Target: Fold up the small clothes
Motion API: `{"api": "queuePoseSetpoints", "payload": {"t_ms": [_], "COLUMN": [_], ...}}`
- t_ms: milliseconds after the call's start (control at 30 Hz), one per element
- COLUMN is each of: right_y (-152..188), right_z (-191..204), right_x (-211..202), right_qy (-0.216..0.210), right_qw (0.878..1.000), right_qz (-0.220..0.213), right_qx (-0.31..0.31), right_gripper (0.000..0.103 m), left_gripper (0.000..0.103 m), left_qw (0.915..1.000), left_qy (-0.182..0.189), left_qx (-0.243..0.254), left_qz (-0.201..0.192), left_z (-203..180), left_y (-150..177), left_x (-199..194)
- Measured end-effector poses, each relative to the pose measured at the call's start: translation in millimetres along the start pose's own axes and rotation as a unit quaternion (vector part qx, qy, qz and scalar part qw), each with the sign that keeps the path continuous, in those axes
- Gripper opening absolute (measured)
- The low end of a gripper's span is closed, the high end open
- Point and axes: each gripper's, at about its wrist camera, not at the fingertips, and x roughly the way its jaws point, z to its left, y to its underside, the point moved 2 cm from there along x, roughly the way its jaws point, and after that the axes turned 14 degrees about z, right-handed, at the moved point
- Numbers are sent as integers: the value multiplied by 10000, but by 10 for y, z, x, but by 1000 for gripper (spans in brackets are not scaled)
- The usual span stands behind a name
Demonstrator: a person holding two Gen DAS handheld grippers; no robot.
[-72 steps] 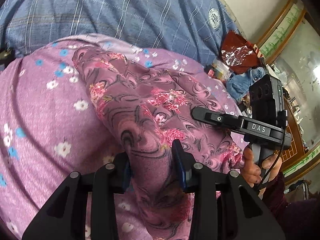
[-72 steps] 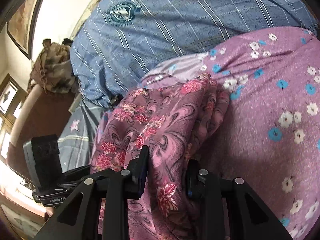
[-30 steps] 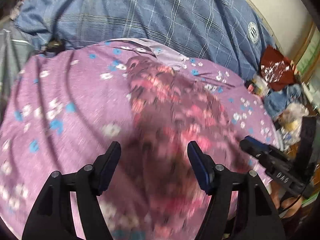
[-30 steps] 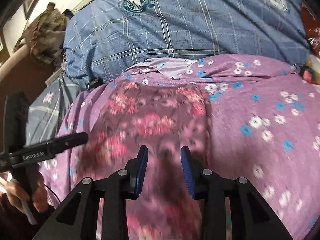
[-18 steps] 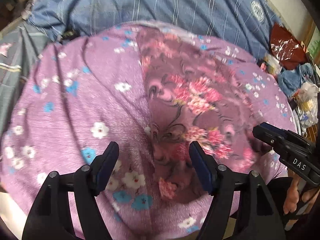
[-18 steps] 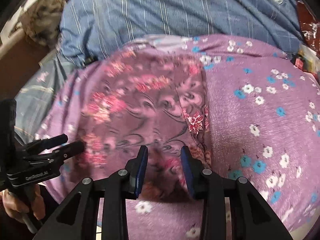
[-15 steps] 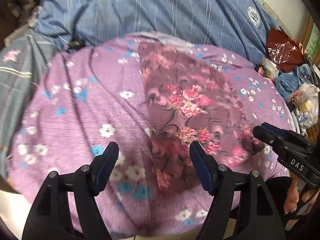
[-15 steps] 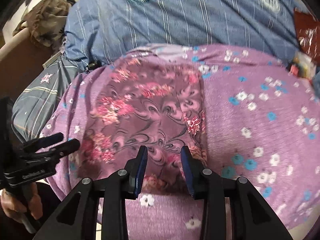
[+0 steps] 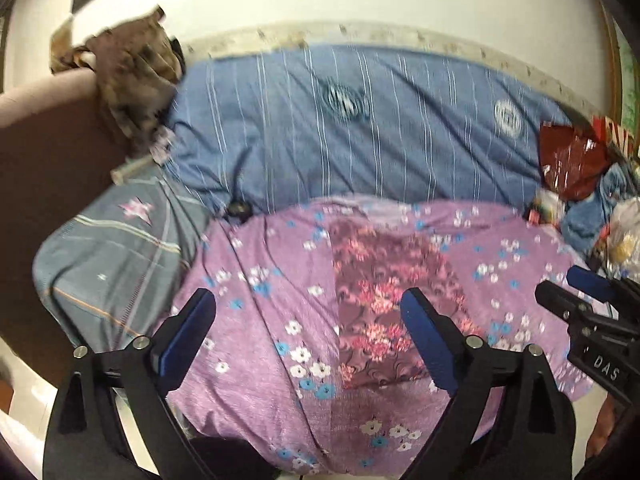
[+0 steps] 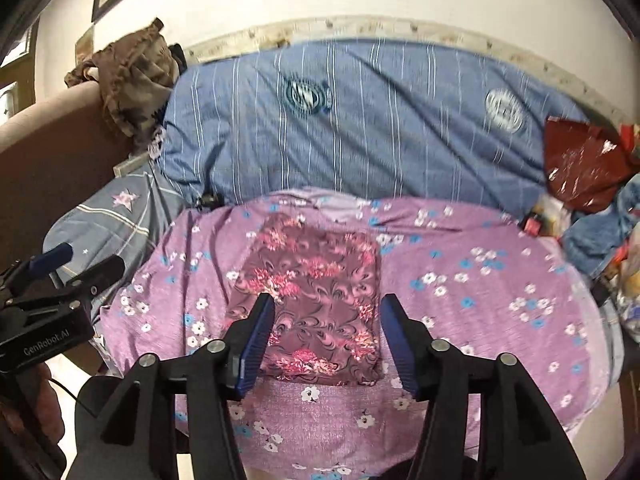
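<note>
A small maroon garment with pink flowers point(image 10: 316, 300) lies folded into a flat rectangle on the purple flowered cloth point(image 10: 480, 304). It also shows in the left wrist view point(image 9: 380, 304). My left gripper point(image 9: 308, 324) is open and empty, held back above the cloth's near edge. My right gripper point(image 10: 326, 330) is open and empty, held above the garment's near end. Each gripper shows at the edge of the other's view, the right one point(image 9: 576, 292) and the left one point(image 10: 76, 266).
A blue striped quilt point(image 10: 360, 120) lies behind the purple cloth. A grey pillow point(image 10: 104, 220) lies at the left by a brown headboard point(image 10: 48, 160) with a crumpled brown cloth point(image 10: 132, 72). A red bag point(image 10: 580, 160) and clutter sit at the right.
Both grippers let go of the garment and pulled back and up from the bed. The right jaws opened wider. The garment lies flat and folded.
</note>
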Motion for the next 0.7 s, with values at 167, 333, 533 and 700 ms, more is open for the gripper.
{"api": "queuePoseSetpoints", "payload": {"t_ms": [167, 333, 533, 700], "right_y": [26, 48, 75, 80], "right_z": [71, 105, 104, 92], "right_x": [-291, -464, -578, -609], "right_qy": [233, 334, 381, 385], "right_qw": [9994, 9984, 9972, 9968], "right_qz": [-257, -457, -641, -692], "right_qx": [-9, 0, 67, 136], "right_gripper": [65, 69, 72, 72], "left_gripper": [103, 103, 103, 103], "left_qw": [9980, 9966, 9895, 9918], "left_qy": [-159, -385, -1110, -991], "left_qx": [-27, -85, 18, 113], "left_qz": [-610, -726, -929, -804], "left_z": [19, 8, -90, -152], "left_y": [35, 36, 121, 140], "left_x": [-390, -553, -628, -629]}}
